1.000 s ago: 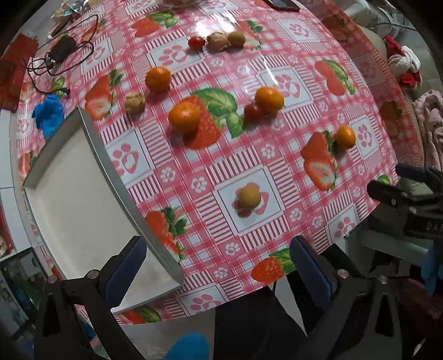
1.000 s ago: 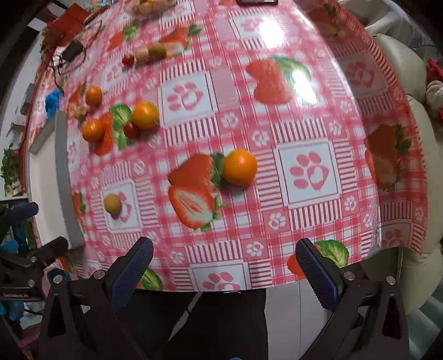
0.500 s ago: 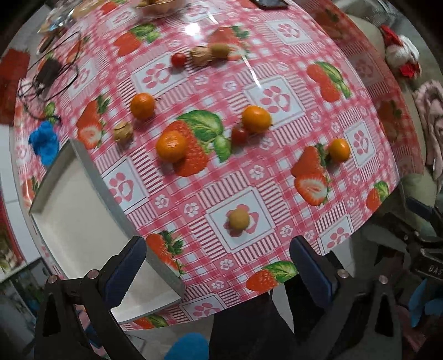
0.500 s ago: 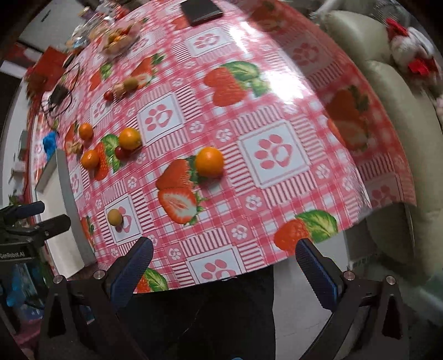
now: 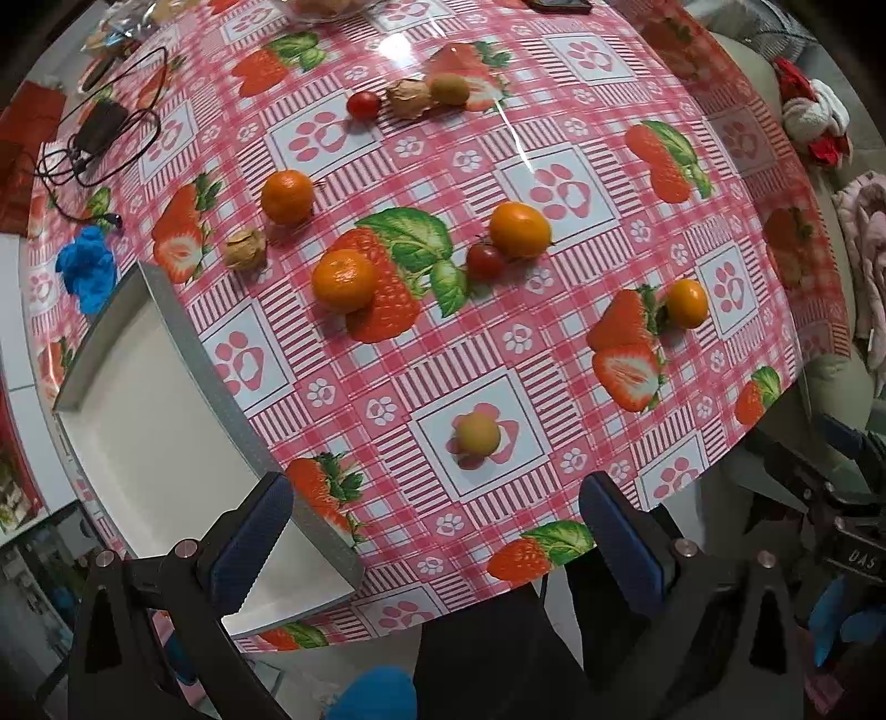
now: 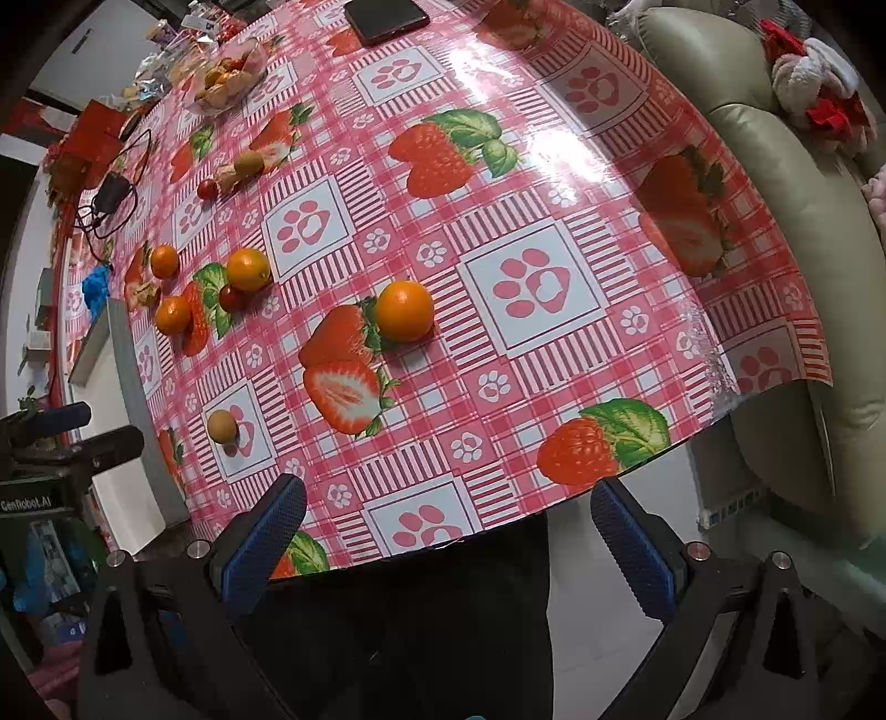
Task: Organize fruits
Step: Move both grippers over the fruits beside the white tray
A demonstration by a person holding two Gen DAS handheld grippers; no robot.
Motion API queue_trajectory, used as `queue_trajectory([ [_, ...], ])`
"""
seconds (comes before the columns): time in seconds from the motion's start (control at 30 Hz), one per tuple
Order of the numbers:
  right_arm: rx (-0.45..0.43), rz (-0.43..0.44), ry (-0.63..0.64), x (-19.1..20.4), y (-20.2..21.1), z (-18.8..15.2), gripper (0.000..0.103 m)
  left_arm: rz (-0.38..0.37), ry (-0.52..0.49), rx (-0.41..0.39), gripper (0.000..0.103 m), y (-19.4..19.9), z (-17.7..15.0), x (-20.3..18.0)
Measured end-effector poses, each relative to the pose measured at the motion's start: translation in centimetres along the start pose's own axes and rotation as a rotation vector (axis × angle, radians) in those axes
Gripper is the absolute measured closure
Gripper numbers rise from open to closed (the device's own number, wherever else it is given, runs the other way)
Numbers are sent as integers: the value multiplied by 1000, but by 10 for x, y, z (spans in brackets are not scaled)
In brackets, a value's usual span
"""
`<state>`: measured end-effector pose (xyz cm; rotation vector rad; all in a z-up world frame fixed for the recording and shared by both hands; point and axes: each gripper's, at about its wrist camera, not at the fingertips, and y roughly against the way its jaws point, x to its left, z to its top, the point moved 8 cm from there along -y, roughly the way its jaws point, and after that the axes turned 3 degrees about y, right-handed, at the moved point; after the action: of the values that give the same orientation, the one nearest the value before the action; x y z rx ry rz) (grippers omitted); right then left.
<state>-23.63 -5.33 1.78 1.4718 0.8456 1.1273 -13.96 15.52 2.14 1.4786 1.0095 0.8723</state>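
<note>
Several fruits lie loose on the strawberry-print tablecloth [image 5: 570, 183]. Oranges sit mid-table: one [image 5: 343, 278] near the tray, one [image 5: 519, 229] beside a cherry tomato [image 5: 484, 261], one [image 5: 287, 196] further back, and one [image 5: 686, 303] [image 6: 404, 310] on the right. A small yellow-brown fruit [image 5: 477, 433] [image 6: 222, 425] lies nearest the front edge. A white tray [image 5: 155, 443] [image 6: 124, 493] rests empty at the left. My left gripper [image 5: 437, 531] and right gripper [image 6: 448, 537] both hover open off the table's front edge, holding nothing.
At the back lie a tomato [image 5: 362, 104], a husked fruit [image 5: 408, 97] and a kiwi [image 5: 449, 88]. Another husked fruit [image 5: 245, 250] is near the tray. A blue cloth [image 5: 86, 266], a charger with cable [image 5: 99, 133], a snack bowl [image 6: 224, 83] and a phone [image 6: 387, 19] are there. A sofa [image 6: 775, 232] stands right.
Both grippers have pulled back and risen from the table, so more of the tabletop shows in each view. The right view has swung left-to-right toward the sofa. No fruit has moved.
</note>
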Motion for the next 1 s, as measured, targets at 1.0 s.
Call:
queue_trajectory([
  [1.0,214,-29,45,-6,-63,-17,0,-7,68,58,0,-64,-42,8],
])
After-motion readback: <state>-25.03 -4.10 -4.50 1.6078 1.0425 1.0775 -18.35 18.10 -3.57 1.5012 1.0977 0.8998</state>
